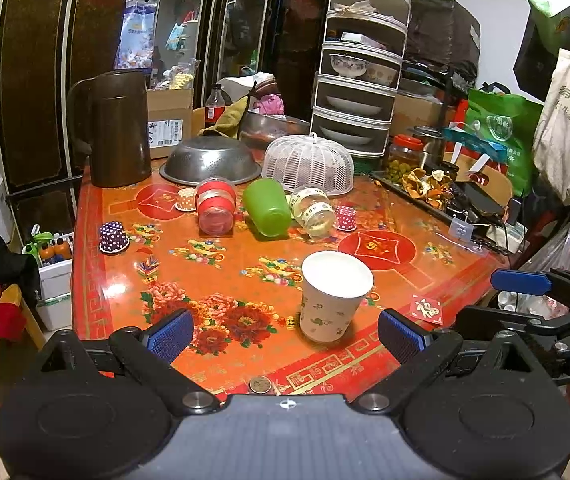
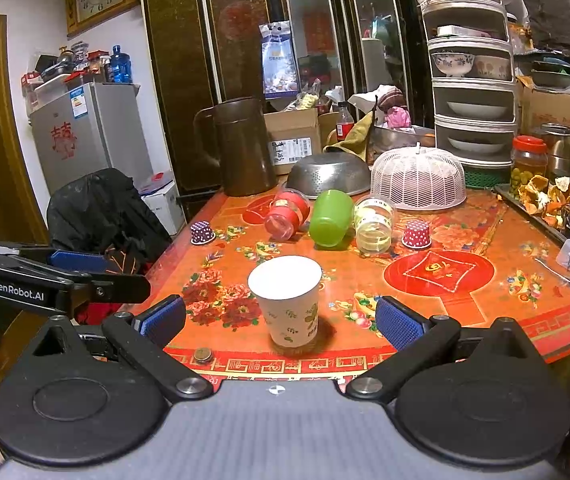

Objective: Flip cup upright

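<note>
Paper cup (image 1: 335, 297), floral print, upright on red tablecloth (image 1: 213, 280), untouched. Left gripper (image 1: 285, 334) and right gripper (image 2: 281, 322): jaws spread, empty. Green cup (image 1: 267, 207) on its side at 12 o'clock.

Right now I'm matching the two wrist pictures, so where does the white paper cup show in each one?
Left wrist: the paper cup stands right of centre, mouth up, between the open fingers, nearer the right one.
Right wrist: the paper cup stands at centre, between the open fingers.
Shared landmark: the green cup lying on its side behind it.
</note>
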Demonstrator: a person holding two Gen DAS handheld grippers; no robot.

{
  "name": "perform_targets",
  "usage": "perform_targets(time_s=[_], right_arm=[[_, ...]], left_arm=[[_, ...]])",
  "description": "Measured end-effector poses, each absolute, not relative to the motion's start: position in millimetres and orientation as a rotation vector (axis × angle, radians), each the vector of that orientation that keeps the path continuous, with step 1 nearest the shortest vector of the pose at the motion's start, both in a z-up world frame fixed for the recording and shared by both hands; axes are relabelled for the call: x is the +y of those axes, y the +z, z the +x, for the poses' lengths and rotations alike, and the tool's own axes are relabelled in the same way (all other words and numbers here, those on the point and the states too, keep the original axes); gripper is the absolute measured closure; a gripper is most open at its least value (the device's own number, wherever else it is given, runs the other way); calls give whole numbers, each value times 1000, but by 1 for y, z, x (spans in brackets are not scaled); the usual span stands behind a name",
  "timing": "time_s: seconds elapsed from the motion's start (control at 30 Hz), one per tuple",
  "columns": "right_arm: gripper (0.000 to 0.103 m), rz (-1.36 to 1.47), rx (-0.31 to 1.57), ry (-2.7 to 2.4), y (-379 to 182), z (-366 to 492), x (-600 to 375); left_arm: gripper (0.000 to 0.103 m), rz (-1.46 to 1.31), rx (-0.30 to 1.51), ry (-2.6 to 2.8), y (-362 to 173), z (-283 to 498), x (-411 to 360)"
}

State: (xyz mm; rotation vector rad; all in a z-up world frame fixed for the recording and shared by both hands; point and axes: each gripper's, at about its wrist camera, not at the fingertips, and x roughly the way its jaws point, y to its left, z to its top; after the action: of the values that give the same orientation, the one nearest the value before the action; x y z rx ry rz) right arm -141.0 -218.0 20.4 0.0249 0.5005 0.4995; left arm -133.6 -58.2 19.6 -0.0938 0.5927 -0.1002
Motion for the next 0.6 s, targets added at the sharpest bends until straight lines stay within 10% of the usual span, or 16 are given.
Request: perform_targets(time_s=[0.6], right_arm=[[1, 31, 498, 497, 20, -141, -218]], left_arm=[[3, -95, 597, -87, 18, -131, -57]])
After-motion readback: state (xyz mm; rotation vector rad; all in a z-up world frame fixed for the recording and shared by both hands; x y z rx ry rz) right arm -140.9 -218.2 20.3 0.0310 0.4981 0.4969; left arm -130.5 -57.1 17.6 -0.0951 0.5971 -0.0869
